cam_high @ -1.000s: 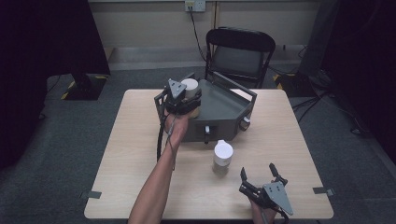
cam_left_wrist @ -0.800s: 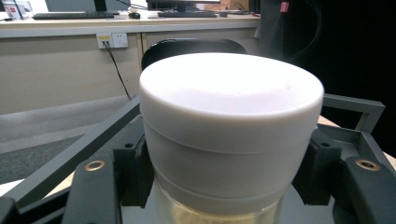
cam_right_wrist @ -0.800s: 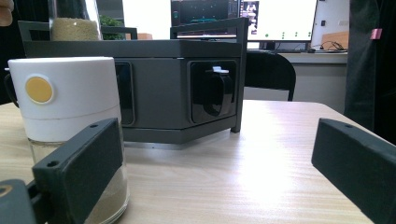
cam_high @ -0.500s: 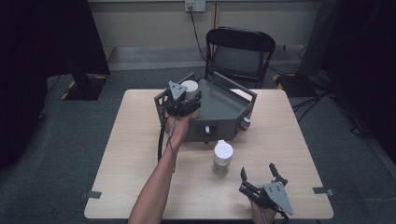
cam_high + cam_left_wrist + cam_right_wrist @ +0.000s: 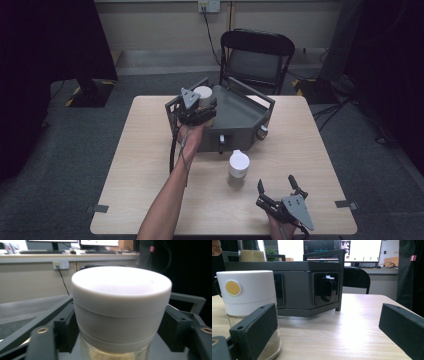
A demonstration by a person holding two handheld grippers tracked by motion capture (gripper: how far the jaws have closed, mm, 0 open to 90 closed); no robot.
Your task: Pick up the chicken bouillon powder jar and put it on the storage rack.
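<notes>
- The left gripper [image 5: 204, 111] is held up over the left end of the grey rack [image 5: 239, 120], its jaws closed on a white-capped jar [image 5: 203, 95].
- In the left gripper view that jar [image 5: 121, 307] sits right between the two black jaws, which press in on either side just under the cap; below the cap there is clear glass with a pale, grainy fill.
- The person's left hand [image 5: 189, 134] and forearm reach up from the near edge of the table [image 5: 140, 165] to carry it.
- The right gripper [image 5: 277, 191] rests low near the table's front right edge, jaws spread wide with nothing between them.
- In the right gripper view its jaws stand well apart, and a second white-capped jar [image 5: 249, 312] is just behind the left-hand one, standing upright on the wood with a yellow dot on its cap.
- From above, this second jar [image 5: 238, 169] stands in front of the rack, apart from it, between the two grippers.
- A black folding chair [image 5: 257, 55] stands behind the table's far edge.
</notes>
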